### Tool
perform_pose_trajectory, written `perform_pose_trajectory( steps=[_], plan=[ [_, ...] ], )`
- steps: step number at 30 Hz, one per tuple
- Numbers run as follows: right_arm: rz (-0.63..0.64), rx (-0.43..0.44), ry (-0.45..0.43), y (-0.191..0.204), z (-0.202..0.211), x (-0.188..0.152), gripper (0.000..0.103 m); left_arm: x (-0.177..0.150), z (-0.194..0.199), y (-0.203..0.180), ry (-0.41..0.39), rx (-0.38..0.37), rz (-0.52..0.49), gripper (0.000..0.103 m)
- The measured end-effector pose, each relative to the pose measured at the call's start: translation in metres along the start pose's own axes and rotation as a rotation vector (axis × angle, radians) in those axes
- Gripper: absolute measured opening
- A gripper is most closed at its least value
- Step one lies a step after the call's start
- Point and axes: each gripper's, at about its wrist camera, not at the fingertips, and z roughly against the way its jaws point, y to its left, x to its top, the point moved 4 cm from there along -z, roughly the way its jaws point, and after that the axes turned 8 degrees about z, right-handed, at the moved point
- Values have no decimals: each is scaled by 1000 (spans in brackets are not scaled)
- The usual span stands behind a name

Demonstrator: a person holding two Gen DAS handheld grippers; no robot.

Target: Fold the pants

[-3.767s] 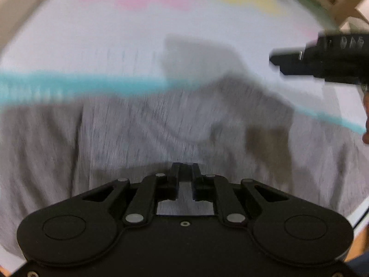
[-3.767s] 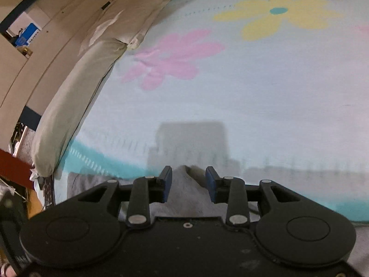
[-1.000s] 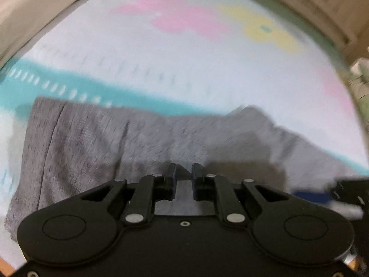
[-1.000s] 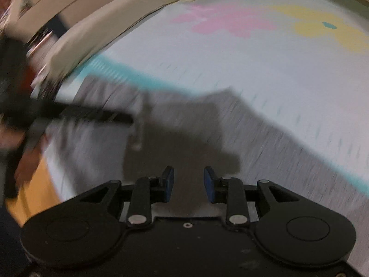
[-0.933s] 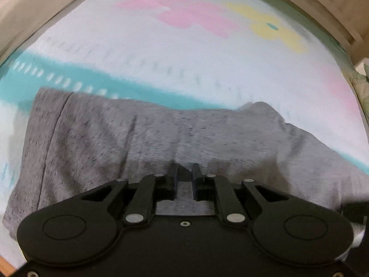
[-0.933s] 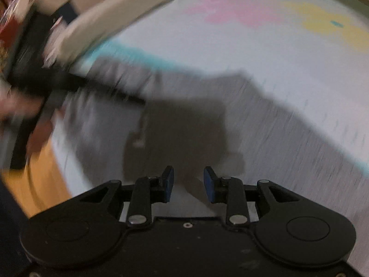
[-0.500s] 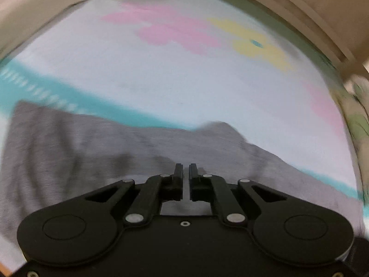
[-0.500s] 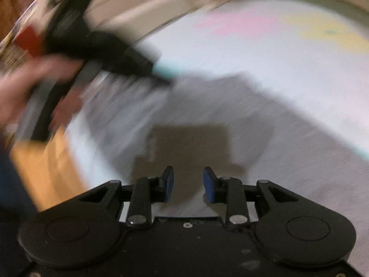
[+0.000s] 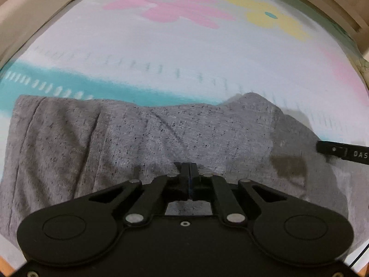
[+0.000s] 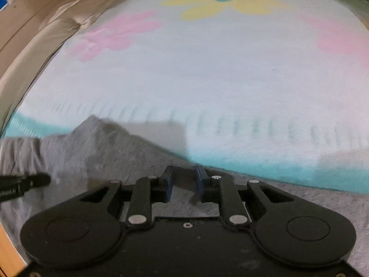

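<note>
Pants (image 9: 143, 138), heathered grey knit, lie creased on the flowered bedsheet (image 9: 184, 53). Left claw (image 9: 189, 180) has pinched shut since a second ago; whether fabric is caught is unclear. Right claw (image 10: 184, 182) is closing over cloth, pads apart.

Dim warm indoor light, soft shadows, fisheye-bent edges, right wrist view motion-blurred

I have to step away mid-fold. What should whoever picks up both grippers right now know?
Left gripper: jaws shut, low over the near edge of the pants; whether cloth is pinched there cannot be told.
Right gripper: jaws closing with cloth between them, not yet clamped.
Pants: grey, lying lengthwise across the flowered sheet, wrinkled, one point of cloth sticking up at the far edge.
Done: pants laid out as a long strip.
Left: secure both grips, fold the strip over, smooth it.
</note>
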Motion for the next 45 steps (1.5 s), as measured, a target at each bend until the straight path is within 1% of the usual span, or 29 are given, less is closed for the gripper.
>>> perform_pose_trajectory(
  steps=[2, 3, 5, 7, 8, 9, 10, 13, 15, 16, 18, 19, 21, 23, 24, 25, 26, 29, 31, 32, 33, 36, 37, 39, 42, 44, 45],
  plan=[
    [30, -35, -8, 0, 7, 4, 27, -1, 16, -3, -21, 21, -44, 11],
    [59, -41, -11, -1, 12, 4, 28, -2, 19, -10, -35, 25, -76, 11],
    [108, -36, -19, -6, 25, 2, 28, -4, 26, -27, -49, 8, -128, 11],
    [134, -30, -28, -17, 41, -3, 29, -4, 33, -45, -54, -30, -154, 12],
    [139, -28, -28, -30, 54, -14, 29, -5, 36, -53, -57, -45, -159, 12],
    [136, -30, -29, -37, 61, -13, 29, -5, 39, -61, -58, -56, -161, 12],
    [128, -34, -32, -39, 58, -15, 29, -5, 42, -71, -57, -63, -163, 13],
    [83, -62, -32, -58, 66, -25, 29, -6, 48, -98, -49, -64, -164, 13],
    [56, -89, -13, -73, 72, -36, 30, -9, 46, -112, -35, -74, -164, 13],
    [42, -96, -7, -79, 74, -43, 30, -12, 43, -120, -29, -96, -165, 13],
    [10, -83, 21, -87, 75, -62, 30, -20, 38, -133, -23, -132, -162, 13],
    [13, -70, 52, -88, 73, -71, 30, -24, 37, -140, -17, -144, -158, 13],
    [51, -47, 144, -87, 67, -94, 30, -31, 28, -155, 15, -150, -164, 13],
    [111, -45, 211, -85, 64, -118, 29, -42, 24, -170, 54, -161, -196, 13],
    [145, -44, 191, -84, 69, -127, 28, -50, 25, -177, 62, -163, -221, 13],
    [178, -49, 189, -84, 73, -134, 25, -58, 23, -186, 63, -163, -258, 13],
    [199, -58, 209, -86, 76, -140, 23, -65, 20, -192, 60, -161, -291, 13],
    [152, -47, 240, -99, 88, -156, 23, -88, 19, -209, 66, -159, -386, 13],
    [147, -42, 253, -106, 94, -161, 23, -103, 15, -218, 100, -163, -419, 13],
    [133, -44, 258, -112, 99, -161, 26, -106, 11, -220, 114, -160, -422, 13],
    [96, -46, 252, -121, 104, -160, 26, -111, 8, -222, 132, -155, -416, 13],
    [-72, -40, 175, -165, 133, -158, 27, -118, -1, -225, 164, -140, -398, 13],
    [-118, -58, 147, -182, 144, -159, 30, -118, -2, -226, 157, -136, -405, 13],
    [-197, -126, 77, -217, 168, -167, 31, -120, -3, -232, 136, -129, -438, 13],
    [-350, -209, -23, -272, 195, -193, 34, -123, -5, -240, 119, -120, -469, 18],
    [-493, -253, -78, -305, 207, -219, 35, -123, -5, -243, 105, -111, -477, 19],
    [-559, -267, -99, -321, 213, -230, 37, -125, -5, -246, 98, -104, -491, 24]
  ],
)
